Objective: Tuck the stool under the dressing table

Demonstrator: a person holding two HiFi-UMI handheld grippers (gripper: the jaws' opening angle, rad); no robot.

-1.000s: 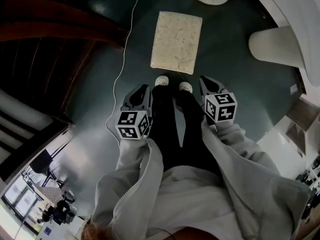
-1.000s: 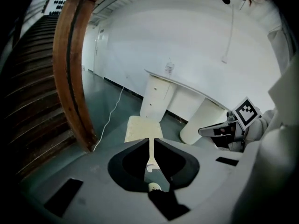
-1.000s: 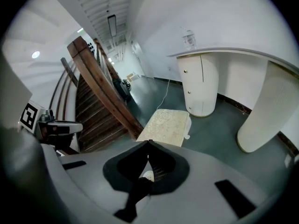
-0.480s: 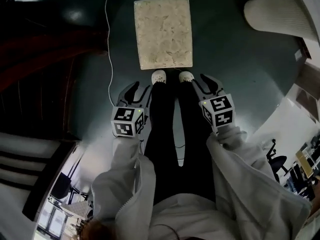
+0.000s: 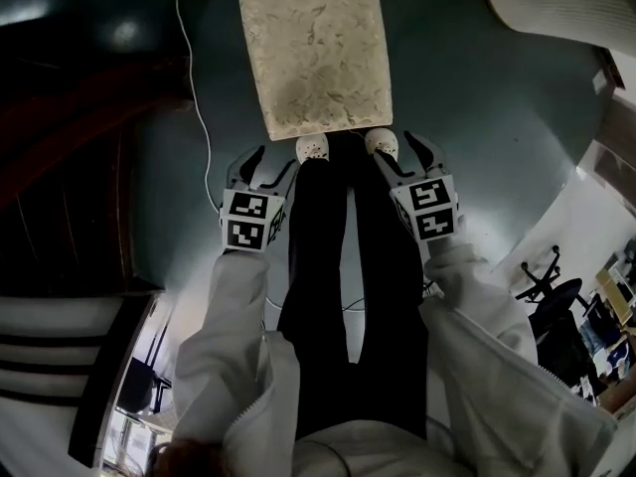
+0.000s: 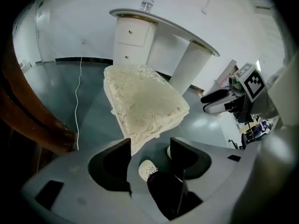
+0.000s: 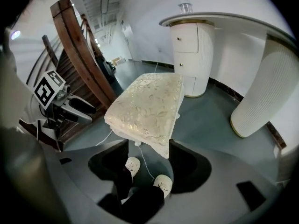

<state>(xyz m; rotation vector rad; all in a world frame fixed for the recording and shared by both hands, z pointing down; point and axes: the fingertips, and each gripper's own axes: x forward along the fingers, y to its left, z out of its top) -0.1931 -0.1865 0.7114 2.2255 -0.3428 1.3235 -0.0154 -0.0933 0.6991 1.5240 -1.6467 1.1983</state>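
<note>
1. So, your left gripper [image 5: 266,167] and right gripper [image 5: 400,157] have just been opening; both stand wide, gripping nothing.
2. The stool [image 5: 313,53] sits before your feet [image 5: 313,148], short of the dressing table [image 7: 219,20]: all the pushing looks left.

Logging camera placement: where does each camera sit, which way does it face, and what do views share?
Head view: on the head, facing steeply down at stool; sleeves, legs, shoes, left gripper, right gripper show.
Left gripper view: on the left gripper, facing stool and table; its empty jaws, which have just been opening, and shoes show.
Right gripper view: on the right gripper, facing the same; jaws and shoes likewise.
Shared: all see stool and shoes.
</note>
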